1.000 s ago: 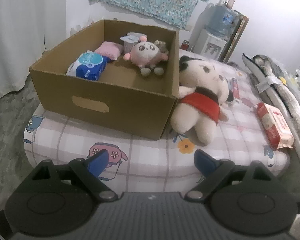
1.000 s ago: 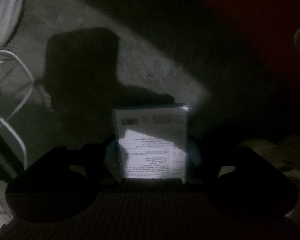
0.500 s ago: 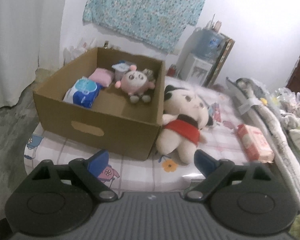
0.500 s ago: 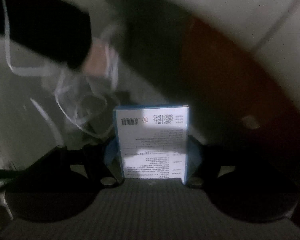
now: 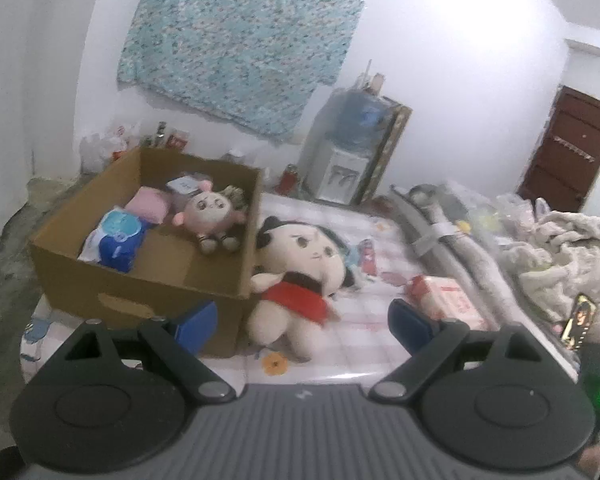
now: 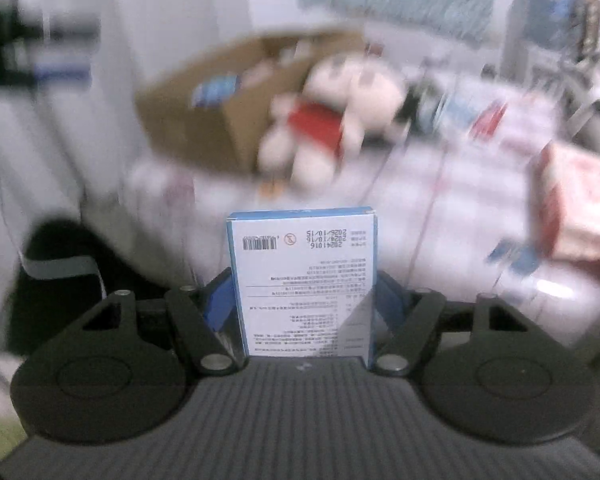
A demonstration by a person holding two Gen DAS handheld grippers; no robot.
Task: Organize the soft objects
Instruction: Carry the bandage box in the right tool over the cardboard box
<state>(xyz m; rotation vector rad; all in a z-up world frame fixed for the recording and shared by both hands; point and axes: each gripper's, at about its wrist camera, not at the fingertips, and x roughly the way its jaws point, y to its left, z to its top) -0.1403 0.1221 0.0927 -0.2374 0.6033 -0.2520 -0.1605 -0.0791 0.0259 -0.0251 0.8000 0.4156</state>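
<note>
Ahead of my left tongs (image 5: 302, 322) lies the bed (image 5: 364, 344), covered with a checked sheet. On it, ahead and to the left of those tongs, sits an open cardboard box (image 5: 140, 284). The box holds 1 pink round plush (image 5: 209, 216), 1 blue-and-white soft pack (image 5: 116, 238) and 1 pink cushion (image 5: 150, 205). Just right of the box, touching its side wall, lies 1 large cream doll in a red top (image 5: 300, 276), directly ahead between my left fingers. Ahead and to the right of the left tongs rests 1 red-and-white pack (image 5: 448, 300). Farther right lies a heap of pale cloth (image 5: 560, 256).

My left tongs are spread wide and carry nothing. Both blue pads (image 5: 196, 322) stand clear of every object.

My right tongs (image 6: 302, 300) pinch 1 small blue-edged white printed carton (image 6: 302, 280). It stands upright between the pads, which press on both of its sides. Beyond the carton, in the blurred right view, the box (image 6: 204, 124) sits ahead to the left and the doll (image 6: 332, 116) straight ahead.
</note>
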